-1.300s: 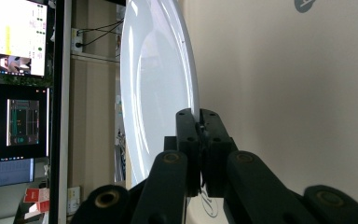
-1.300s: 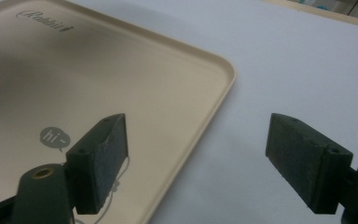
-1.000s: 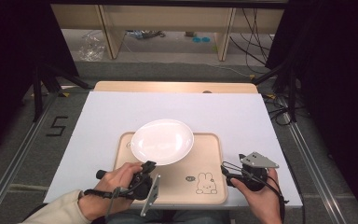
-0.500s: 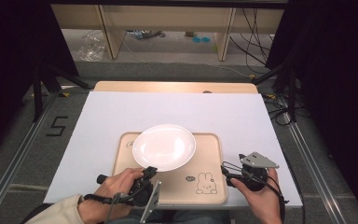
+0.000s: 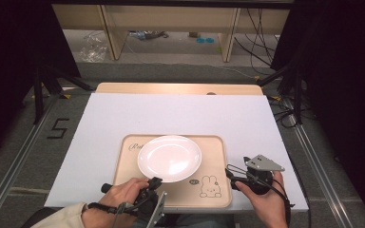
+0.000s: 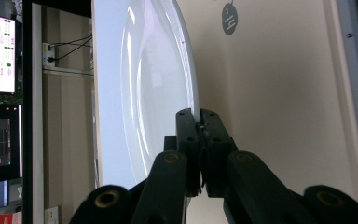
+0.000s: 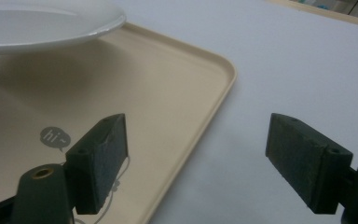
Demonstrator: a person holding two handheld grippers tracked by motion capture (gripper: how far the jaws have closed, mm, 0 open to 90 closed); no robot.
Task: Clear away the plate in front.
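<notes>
The left gripper (image 5: 153, 186) had its 2 black jaws pinched on the near rim of a white plate (image 5: 169, 158), and in the left gripper view the pads (image 6: 189, 135) pressed together on that thin edge with almost no gap between them. The plate sat above a beige tray (image 5: 216, 190); the right gripper view showed the plate (image 7: 42, 23) with its rim lifted clear of the tray floor and a soft shadow beneath it, though whether the far edge touched the tray could not be told. In the high view the plate covered the upper middle of the tray, hiding part of a line of script printed near the tray's far left corner. A small rabbit drawing (image 5: 210, 186) and a round grey speech bubble (image 5: 194, 181) marked the tray's near right part, just beside the plate's edge. The tray lay on a white table (image 5: 180, 114), close to its near edge. The right gripper (image 5: 237, 175) rested at the tray's near right corner, held in the person's right hand (image 5: 264, 202), and its jaws stood spread wide with nothing between them. In the right gripper view 1 jaw hung over the tray (image 7: 168, 93) beside the grey bubble (image 7: 55, 136), while the other hung over the bare white table (image 7: 307, 60), so the tray's raised rim ran between them. The left hand (image 5: 121, 194) wrapped around its gripper's body at the near edge of the tray.
</notes>
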